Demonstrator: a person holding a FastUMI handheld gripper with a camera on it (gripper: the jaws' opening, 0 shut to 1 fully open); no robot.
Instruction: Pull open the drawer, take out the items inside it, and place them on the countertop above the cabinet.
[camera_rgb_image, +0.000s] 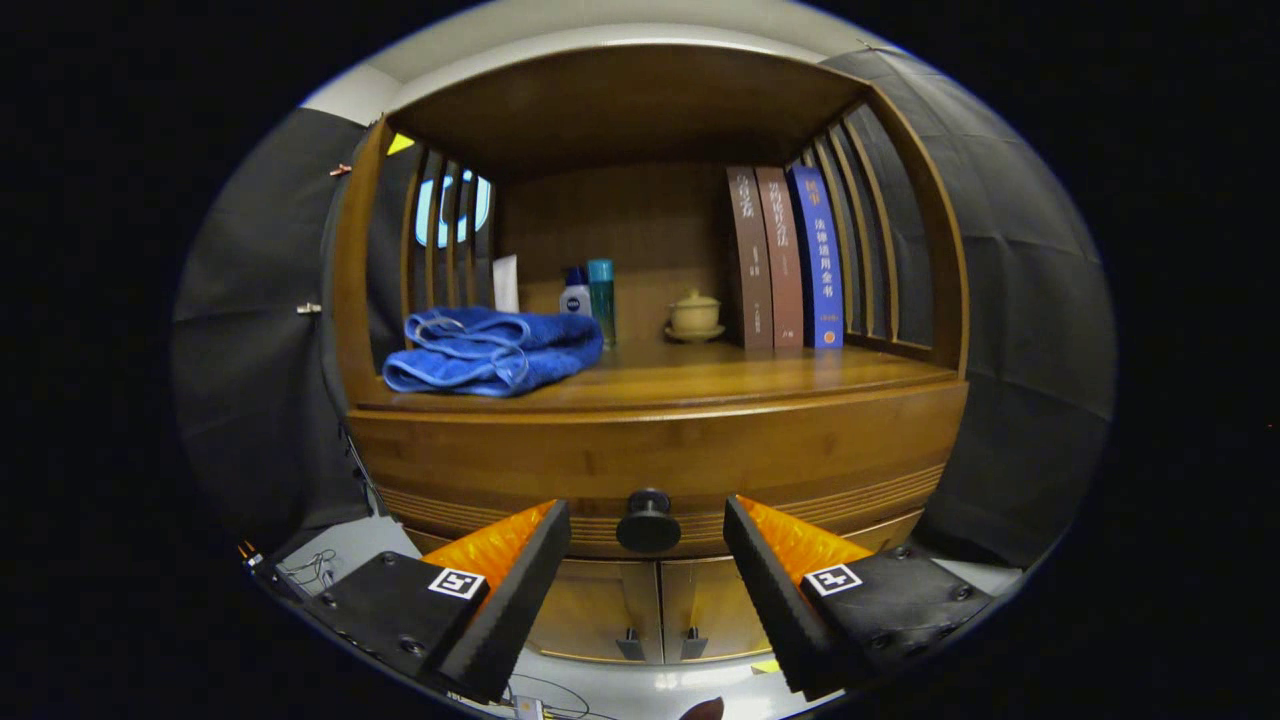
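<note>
A wooden cabinet faces me, its drawer front (660, 455) closed below the countertop (720, 375). A round black knob (648, 520) sticks out from the drawer's middle. My gripper (648, 535) is open, its black fingers with orange backs spread to either side of the knob, which sits between the fingertips without being touched. The drawer's inside is hidden.
A folded blue towel (490, 350) lies on the countertop's left. At the back stand a white bottle (574, 295), a teal bottle (601, 300), a small lidded pot (694, 316) and three upright books (785, 258). Two lower cabinet doors (660, 610) are below the drawer.
</note>
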